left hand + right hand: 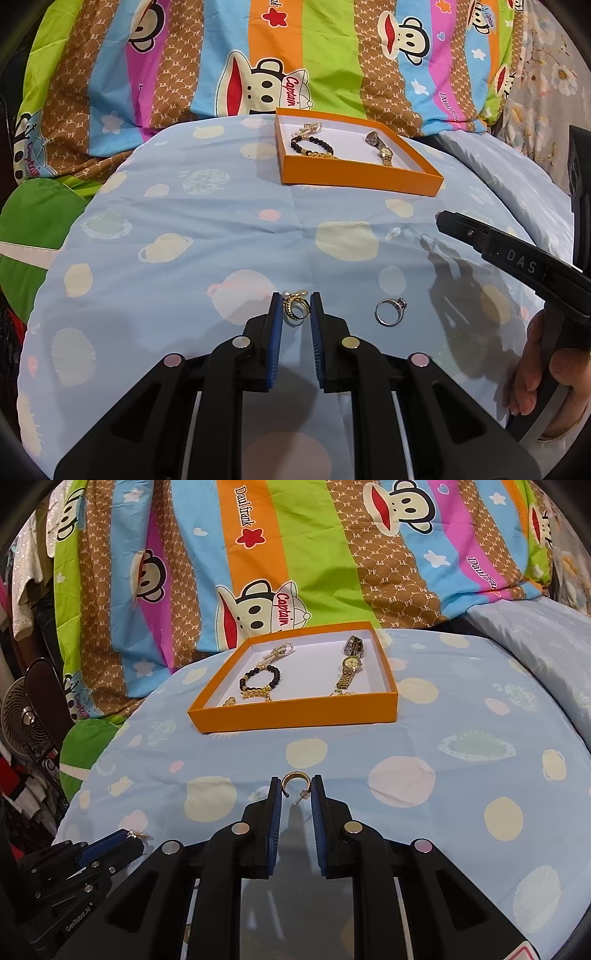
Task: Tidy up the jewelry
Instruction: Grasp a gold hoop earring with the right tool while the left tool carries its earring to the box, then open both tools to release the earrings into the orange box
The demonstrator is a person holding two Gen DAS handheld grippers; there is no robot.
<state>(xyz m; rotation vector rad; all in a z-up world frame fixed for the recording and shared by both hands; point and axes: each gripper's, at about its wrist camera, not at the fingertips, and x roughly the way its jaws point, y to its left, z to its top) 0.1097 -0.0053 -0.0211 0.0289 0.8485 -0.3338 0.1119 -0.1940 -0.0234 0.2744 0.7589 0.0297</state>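
An orange box holds a black bead bracelet, a pearl piece and a gold watch; it also shows in the right wrist view. My left gripper is shut on a gold ring with a pearl, held between the blue pads just above the sheet. A silver ring lies on the sheet to its right. My right gripper is shut on a gold hoop earring, held above the sheet in front of the box.
The jewelry lies on a light blue spotted bedsheet. A striped cartoon-monkey quilt is piled behind the box. A fan and clothes stand at the left. The right gripper's body reaches in from the right.
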